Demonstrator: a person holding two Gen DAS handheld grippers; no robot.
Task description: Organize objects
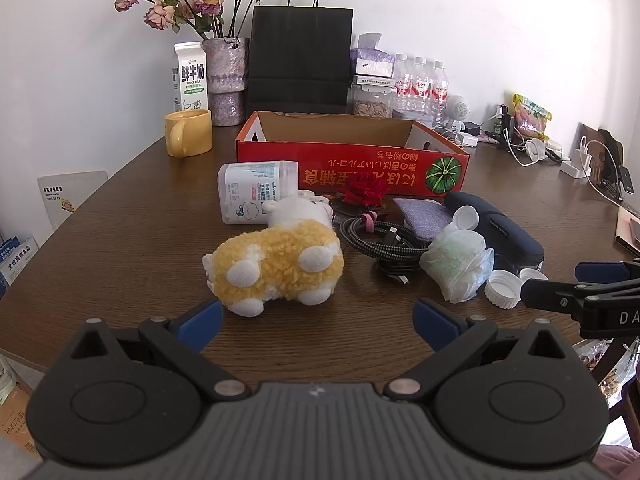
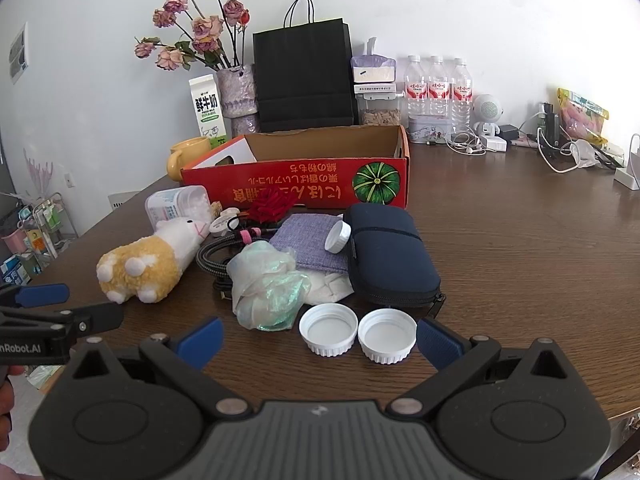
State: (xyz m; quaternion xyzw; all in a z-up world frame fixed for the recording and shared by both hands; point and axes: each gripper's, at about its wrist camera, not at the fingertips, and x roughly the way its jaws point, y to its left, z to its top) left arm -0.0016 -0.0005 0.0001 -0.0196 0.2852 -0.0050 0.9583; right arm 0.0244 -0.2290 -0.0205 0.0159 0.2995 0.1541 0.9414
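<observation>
A pile of small things lies on the brown table in front of an open red cardboard box [image 1: 352, 168] [image 2: 296, 190]. A yellow-and-white plush sheep [image 1: 276, 264] [image 2: 148, 260] lies just beyond my left gripper [image 1: 318, 326], which is open and holds nothing. Two white jar lids [image 2: 329, 330] [image 2: 386, 335] rest between the wide-open fingers of my right gripper [image 2: 320, 340], untouched. Behind them sit a crumpled plastic bag [image 2: 268, 284] [image 1: 456, 260], a dark blue zip case [image 2: 390, 256] [image 1: 496, 224], a purple cloth pouch [image 2: 312, 246], a braided cable [image 1: 380, 236], a red fabric rose [image 1: 366, 192] and a toppled cotton-swab tub [image 1: 256, 192].
Along the back wall stand a yellow mug [image 1: 188, 133], milk carton [image 1: 190, 76], vase of dried roses [image 1: 228, 80], black paper bag [image 1: 300, 60], water bottles [image 2: 436, 88] and chargers with cables [image 1: 532, 148]. The table's front edge runs under both grippers.
</observation>
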